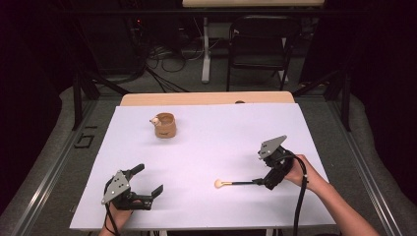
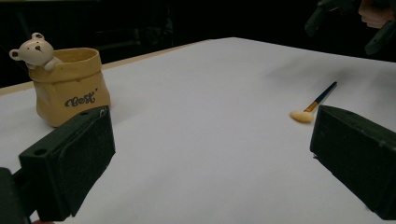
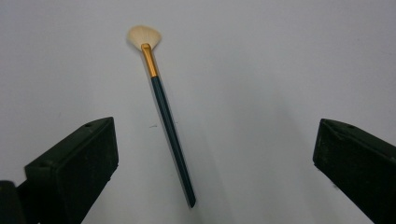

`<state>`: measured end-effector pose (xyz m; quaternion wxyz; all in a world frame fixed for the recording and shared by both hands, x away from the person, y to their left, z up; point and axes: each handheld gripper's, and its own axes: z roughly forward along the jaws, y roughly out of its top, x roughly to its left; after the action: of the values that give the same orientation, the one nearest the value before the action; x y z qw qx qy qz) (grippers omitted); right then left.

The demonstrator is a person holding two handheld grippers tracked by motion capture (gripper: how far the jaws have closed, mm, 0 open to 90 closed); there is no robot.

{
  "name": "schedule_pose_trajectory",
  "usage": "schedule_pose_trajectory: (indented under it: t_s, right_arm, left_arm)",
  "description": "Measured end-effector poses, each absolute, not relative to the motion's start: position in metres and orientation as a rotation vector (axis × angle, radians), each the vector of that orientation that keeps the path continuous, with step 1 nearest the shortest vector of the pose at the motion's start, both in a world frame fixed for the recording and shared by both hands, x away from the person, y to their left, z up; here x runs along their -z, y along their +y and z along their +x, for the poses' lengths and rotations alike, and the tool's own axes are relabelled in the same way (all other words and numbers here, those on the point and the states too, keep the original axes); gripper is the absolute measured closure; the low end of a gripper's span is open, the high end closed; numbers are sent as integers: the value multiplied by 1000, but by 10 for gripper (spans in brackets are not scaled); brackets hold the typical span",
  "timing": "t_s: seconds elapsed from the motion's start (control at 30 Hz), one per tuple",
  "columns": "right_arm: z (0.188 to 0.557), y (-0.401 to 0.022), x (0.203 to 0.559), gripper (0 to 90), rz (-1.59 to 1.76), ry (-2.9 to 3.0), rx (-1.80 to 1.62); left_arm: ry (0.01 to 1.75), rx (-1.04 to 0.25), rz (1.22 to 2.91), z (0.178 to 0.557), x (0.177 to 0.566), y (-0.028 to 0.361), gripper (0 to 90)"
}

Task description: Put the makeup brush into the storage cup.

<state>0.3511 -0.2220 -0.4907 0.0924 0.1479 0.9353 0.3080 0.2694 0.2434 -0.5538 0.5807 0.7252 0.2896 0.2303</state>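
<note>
- White matte sheet (image 1: 211,162) is laid over a wooden table top (image 1: 206,98); dark floor, cables and a black chair (image 1: 258,44) are seen behind it in the high view.
- Left gripper (image 1: 147,188) is held at the near-left of the sheet, jaws spread wide, nothing between them.
- Right gripper (image 1: 265,181) is held at the near-right, tilted down toward the sheet. Jaws are wide apart, nothing gripped.
- Slim fan brush with dark teal handle, gold ferrule and pale bristles (image 3: 169,130) is seen lying flat on the sheet in the right gripper view, between the two black jaws, touching neither; handle end nearest the camera.
- In the left gripper view the brush (image 2: 314,103) is seen farther off, just beyond the right-hand jaw.
- Tan glazed ceramic pot shaped like a crumpled bag (image 2: 70,86) is shown close up there: "Best" lettering, small white bear figure (image 2: 33,49) at its rim.
- From the high view the pot (image 1: 165,125) sits at far-left of the sheet, well apart from the brush (image 1: 236,183).
</note>
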Motion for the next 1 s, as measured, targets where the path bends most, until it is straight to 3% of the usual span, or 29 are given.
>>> schedule_pose_trajectory:
  t_s: [1.0]
  right_arm:
    - [365,-169,485,0,233,2969,-534]
  left_arm:
    - [687,-533,1699,270,555,243,0]
